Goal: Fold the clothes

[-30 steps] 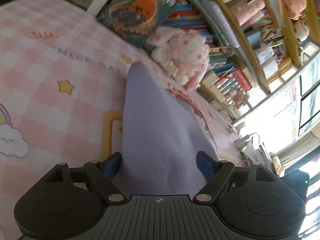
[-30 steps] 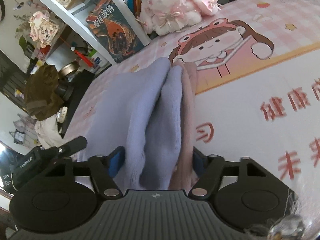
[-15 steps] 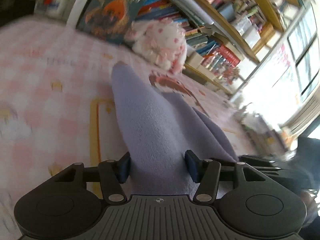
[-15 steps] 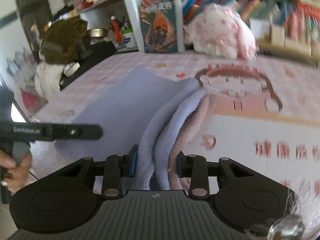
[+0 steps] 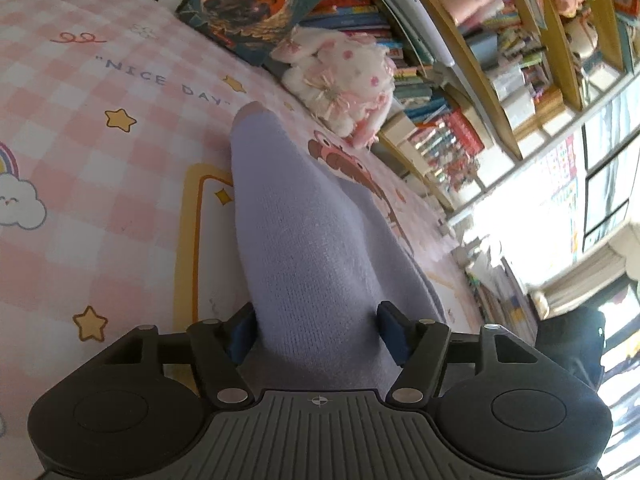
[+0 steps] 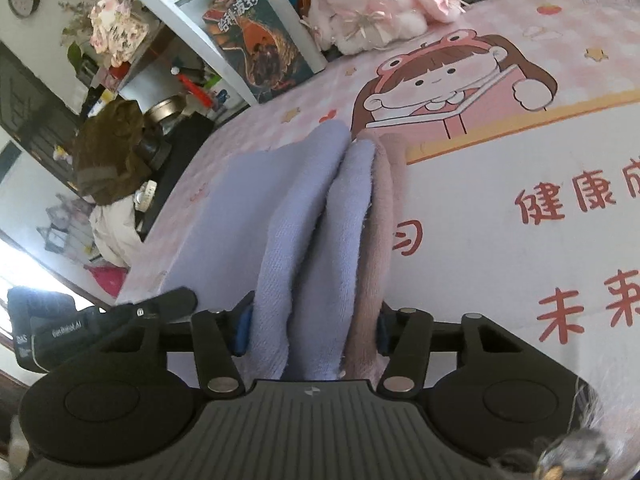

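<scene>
Currently my left tool [image 5: 316,334] is clamped on a bunched edge of the lavender sweater [image 5: 304,240], which slopes away from it down onto the pink checked bedsheet [image 5: 92,168]. My right tool [image 6: 312,330] pinches several gathered folds of the same sweater [image 6: 280,216], lavender layers beside a pinkish one. A plush rabbit [image 6: 372,4] and a leaning book [image 6: 256,40] sit at the bookshelf [image 5: 480,60] beyond.
</scene>
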{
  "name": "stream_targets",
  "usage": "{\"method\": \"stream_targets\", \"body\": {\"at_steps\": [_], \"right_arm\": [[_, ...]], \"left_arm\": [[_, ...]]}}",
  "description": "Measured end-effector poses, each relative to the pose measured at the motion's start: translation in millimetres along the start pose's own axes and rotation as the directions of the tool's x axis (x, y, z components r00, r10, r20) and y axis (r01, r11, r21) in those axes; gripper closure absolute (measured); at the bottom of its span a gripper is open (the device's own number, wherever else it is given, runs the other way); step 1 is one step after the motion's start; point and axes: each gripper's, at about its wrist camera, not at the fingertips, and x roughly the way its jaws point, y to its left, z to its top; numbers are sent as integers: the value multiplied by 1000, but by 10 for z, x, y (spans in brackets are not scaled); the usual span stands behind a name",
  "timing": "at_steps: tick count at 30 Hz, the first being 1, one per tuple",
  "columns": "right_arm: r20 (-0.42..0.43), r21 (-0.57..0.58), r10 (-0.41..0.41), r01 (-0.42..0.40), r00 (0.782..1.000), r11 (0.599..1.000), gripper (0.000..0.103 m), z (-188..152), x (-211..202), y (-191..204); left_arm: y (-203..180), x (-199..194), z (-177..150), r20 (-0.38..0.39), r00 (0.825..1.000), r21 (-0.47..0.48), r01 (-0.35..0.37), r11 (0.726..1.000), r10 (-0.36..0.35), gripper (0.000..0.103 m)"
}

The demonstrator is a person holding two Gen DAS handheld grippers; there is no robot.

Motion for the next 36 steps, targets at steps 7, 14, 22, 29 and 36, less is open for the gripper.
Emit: {"method": "stream_targets", "body": {"at_steps": [7,14,22,29,36], "right_arm": [[45,-181,-54,61,998,982,69,-94,-74,235],[0,-143,-60,59,998,988,57,-70,-68,168],[47,-77,-13,17,999,997,67,-137,-86,83],[115,-245,-90,116,989,963,70,-207,-277,422],[167,-292,-65,113,984,950,70,-131,-441,546]], "left_arm": [[-195,-54,-80,14,999,106,-46,993,45,52],[-42,-12,-21,-30,1000,39,-5,999,7,43],[-101,-38,-101,10,1000,79,-4,997,3,52],[-327,-165,-108,42,999,170,-3,985,-4,53],[-515,-322,-14,87,996,234,-4,972,-16,53]]}}
